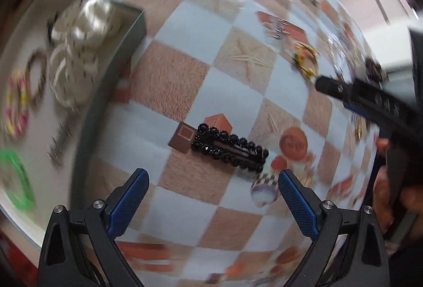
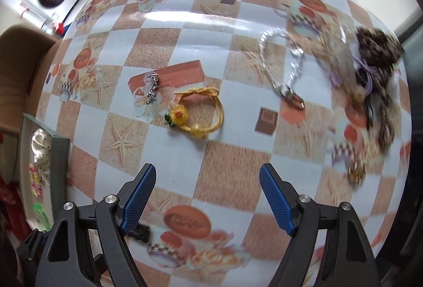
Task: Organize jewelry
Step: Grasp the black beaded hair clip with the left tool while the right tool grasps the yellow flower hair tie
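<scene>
Left gripper [image 1: 212,180]: my fingers are spread wide and empty, hanging over the worktop [image 1: 185,54] with nothing between them.
Black beaded clip [image 1: 230,148]: one, lying flat just beyond my left fingertips, its long side running left to right; I judge this my next pick.
Approach: I'd come straight down, centre the fingers across the narrow width of the clip, and pinch at mid-length so it doesn't pivot or skate on the glossy cloth.
Right gripper [image 2: 207,182]: fingers spread here too, holding nothing, pointing down at bare checkered squares.
Tray [image 1: 113,70]: one grey-rimmed tray at the left, well apart from the clip, already holding a white dotted scrunchie [image 1: 84,22], a green ring [image 1: 15,181], a pink-yellow band [image 1: 17,104] and a brown band [image 1: 37,78]; blur hides any finer count.
Sunflower bracelet [image 2: 197,111]: one, yellow cord, mid-worktop in the right view.
Small silver charm [image 2: 152,87]: one, just left of the bracelet.
Silver chain [image 2: 281,67]: one, further right.
Leopard scrunchie [image 2: 378,67]: one dark furry heap at the far right, too blurred to separate.
</scene>
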Motion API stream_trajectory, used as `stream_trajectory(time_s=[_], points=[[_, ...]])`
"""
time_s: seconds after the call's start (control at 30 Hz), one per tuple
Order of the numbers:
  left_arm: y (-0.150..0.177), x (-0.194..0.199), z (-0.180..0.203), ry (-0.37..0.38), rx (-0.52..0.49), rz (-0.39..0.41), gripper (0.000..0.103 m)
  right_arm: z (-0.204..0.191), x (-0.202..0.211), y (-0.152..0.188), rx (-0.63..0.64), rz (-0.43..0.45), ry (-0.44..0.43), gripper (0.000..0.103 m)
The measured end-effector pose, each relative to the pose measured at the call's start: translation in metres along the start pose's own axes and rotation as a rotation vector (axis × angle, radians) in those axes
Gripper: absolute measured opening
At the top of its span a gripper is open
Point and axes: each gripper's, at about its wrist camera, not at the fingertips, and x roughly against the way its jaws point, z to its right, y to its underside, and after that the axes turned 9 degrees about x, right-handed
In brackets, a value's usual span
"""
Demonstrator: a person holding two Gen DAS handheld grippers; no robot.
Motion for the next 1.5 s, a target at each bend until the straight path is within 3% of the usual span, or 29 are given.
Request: stream_trajectory(time_s=[0.17, 0.4, 0.67, 0.77, 0.8, 0.87, 0.93, 0.97, 1.1, 1.3, 1.5], points=[[-0.003, -0.018, 0.002, -0.005, 0.174, 0.003, 0.1, 0.002, -0.013, -0.013, 0.083, 0.01, -0.005, 0.083], [-0.01, -0.035, 0.011, -0.05, 0.305, 0.02, 0.1, -0.007, -0.029, -0.028, 0.187, 0.029, 0.027, 0.083], [-0.007, -0.045, 0.031, -0.151, 0.351, 0.04, 0.1, -0.013, -0.038, -0.034, 0.252, 0.048, 0.079, 0.083], [-0.005, -0.046, 0.04, -0.204, 0.344, 0.046, 0.086, -0.016, -0.04, -0.035, 0.25, 0.053, 0.078, 0.082], [-0.005, -0.045, 0.042, -0.205, 0.335, 0.048, 0.083, -0.017, -0.04, -0.035, 0.25, 0.054, 0.078, 0.08], [-0.003, -0.043, 0.05, -0.218, 0.306, 0.057, 0.066, -0.02, -0.038, -0.033, 0.259, 0.063, 0.074, 0.071], [-0.002, -0.042, 0.056, -0.216, 0.289, 0.059, 0.056, -0.021, -0.035, -0.032, 0.268, 0.069, 0.071, 0.053], [-0.002, -0.041, 0.058, -0.21, 0.283, 0.058, 0.056, -0.021, -0.034, -0.031, 0.267, 0.07, 0.07, 0.049], [0.002, -0.041, 0.061, -0.192, 0.275, 0.049, 0.055, -0.018, -0.031, -0.031, 0.247, 0.068, 0.07, 0.014], [0.016, -0.038, 0.054, -0.174, 0.221, 0.046, 0.054, -0.003, -0.017, -0.021, 0.182, 0.078, 0.027, 0.014], [0.026, -0.024, 0.057, -0.134, 0.082, 0.067, 0.054, 0.014, 0.002, 0.001, 0.086, 0.076, -0.05, 0.014]])
